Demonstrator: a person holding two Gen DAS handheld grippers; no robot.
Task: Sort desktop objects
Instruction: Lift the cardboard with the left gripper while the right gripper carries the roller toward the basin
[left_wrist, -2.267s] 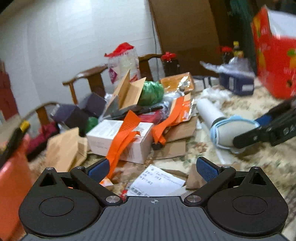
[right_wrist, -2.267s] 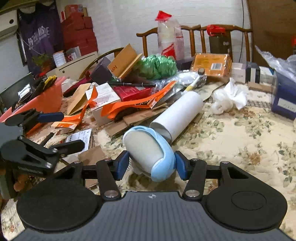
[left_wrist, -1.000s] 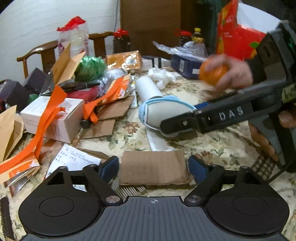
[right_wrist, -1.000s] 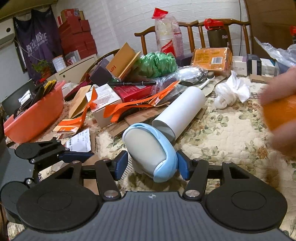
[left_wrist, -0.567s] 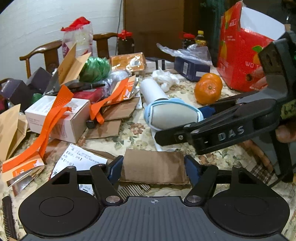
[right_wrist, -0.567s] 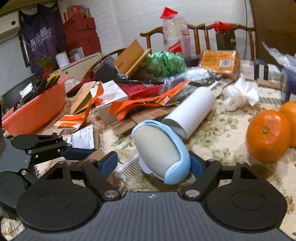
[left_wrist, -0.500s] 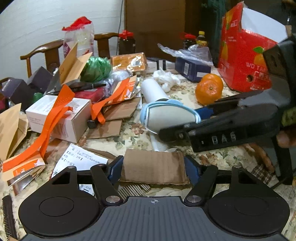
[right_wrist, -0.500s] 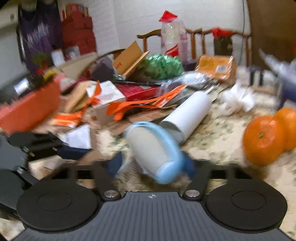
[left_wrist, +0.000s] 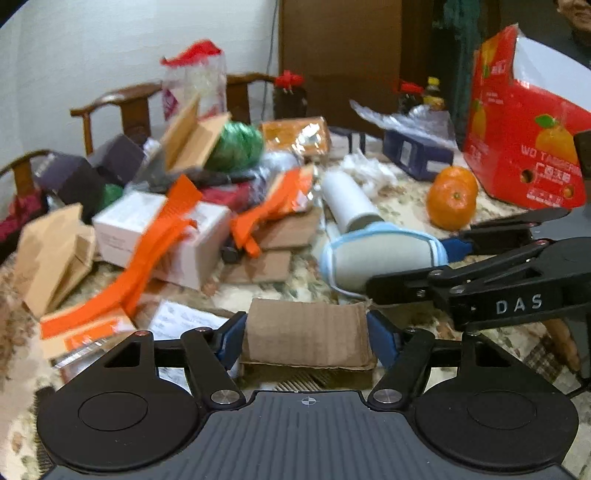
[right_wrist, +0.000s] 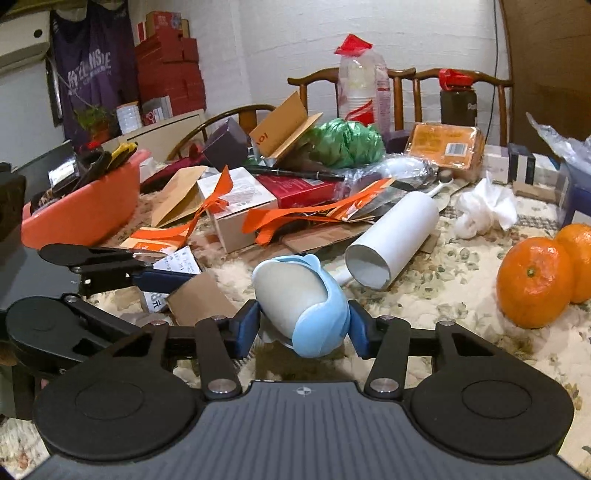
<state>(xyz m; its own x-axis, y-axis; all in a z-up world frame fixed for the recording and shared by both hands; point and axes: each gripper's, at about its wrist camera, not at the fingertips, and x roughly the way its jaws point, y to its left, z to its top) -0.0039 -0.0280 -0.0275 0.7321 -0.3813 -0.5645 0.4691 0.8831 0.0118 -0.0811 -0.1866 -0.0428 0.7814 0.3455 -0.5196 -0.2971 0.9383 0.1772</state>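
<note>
While both claws sit low over the floral-cloth counter (right_wrist: 461, 295), each grips something. Left claw (left_wrist: 306, 338): blue pads pressed against both side edges of a flat brown corrugated cardboard piece (left_wrist: 306, 338), held just in front of the lint roller. Right claw (right_wrist: 303, 326): clamped on a grey-white lint roller in a light-blue plastic cover (right_wrist: 301, 299), pads touching its two sides. White paper tube (right_wrist: 395, 240) lies just behind the roller; two oranges (right_wrist: 533, 282) rest to the roller's right, well apart.
</note>
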